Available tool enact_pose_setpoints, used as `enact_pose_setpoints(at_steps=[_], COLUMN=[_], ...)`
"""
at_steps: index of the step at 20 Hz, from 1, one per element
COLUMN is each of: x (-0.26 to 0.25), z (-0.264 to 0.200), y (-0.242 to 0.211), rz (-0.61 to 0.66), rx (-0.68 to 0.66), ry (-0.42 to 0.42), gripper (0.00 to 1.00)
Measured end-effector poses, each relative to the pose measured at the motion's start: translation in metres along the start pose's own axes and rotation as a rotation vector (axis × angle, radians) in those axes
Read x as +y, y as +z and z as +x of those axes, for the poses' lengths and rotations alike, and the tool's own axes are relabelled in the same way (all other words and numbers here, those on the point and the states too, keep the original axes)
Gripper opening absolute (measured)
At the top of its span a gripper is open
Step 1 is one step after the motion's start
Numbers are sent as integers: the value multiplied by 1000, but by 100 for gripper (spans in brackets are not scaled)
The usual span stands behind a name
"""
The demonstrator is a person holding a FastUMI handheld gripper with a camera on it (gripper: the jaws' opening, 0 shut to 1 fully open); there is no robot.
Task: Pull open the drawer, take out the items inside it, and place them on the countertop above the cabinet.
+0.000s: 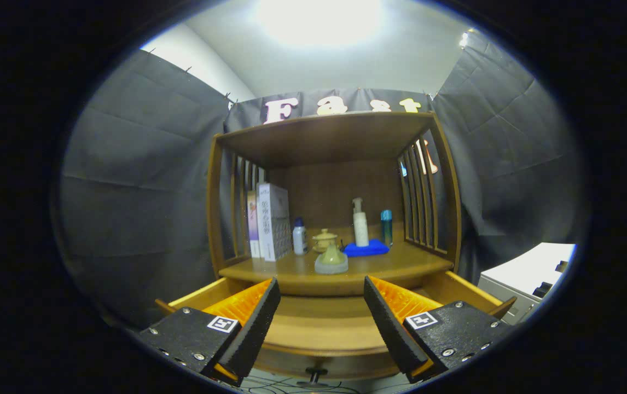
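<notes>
Now, hand-held gripper point(321, 323): fingers spread wide, gripping nothing, poised over the open drawer.
Drawer point(319, 320): pulled out below the front edge of the bench; the wooden floor seen between the fingers looks bare, and the left and right corners lie behind the fingers, so I cannot tell what remains inside.
Knob point(315, 375): at the middle of the drawer's front, just below the fingers.
Bench point(291, 273): the cabinet's countertop; a pale round-based bottle point(331, 259) near its front edge, a blue cloth point(366, 249) with a pump bottle point(360, 222) behind it, books point(270, 221) at the back left corner.
Doing it well: tilt down to check the drawer's corners before reaching; lift any item clear of the bench's front edge; set it on bare wood at the front left or right.
</notes>
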State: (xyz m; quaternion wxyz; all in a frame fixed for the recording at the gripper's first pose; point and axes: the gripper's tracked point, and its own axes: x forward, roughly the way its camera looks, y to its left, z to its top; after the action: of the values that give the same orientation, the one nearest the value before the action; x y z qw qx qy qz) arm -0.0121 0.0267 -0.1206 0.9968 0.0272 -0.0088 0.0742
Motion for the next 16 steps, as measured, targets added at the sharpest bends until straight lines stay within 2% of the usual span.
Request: enact_pose_setpoints(at_steps=[9,14,16], x=[38,39,29], z=[-59,-51,-43], y=[-81,-114,-116], rz=[7,-51,-66], rx=[173,273,284], ry=[20,3,-32], gripper=[96,96,96])
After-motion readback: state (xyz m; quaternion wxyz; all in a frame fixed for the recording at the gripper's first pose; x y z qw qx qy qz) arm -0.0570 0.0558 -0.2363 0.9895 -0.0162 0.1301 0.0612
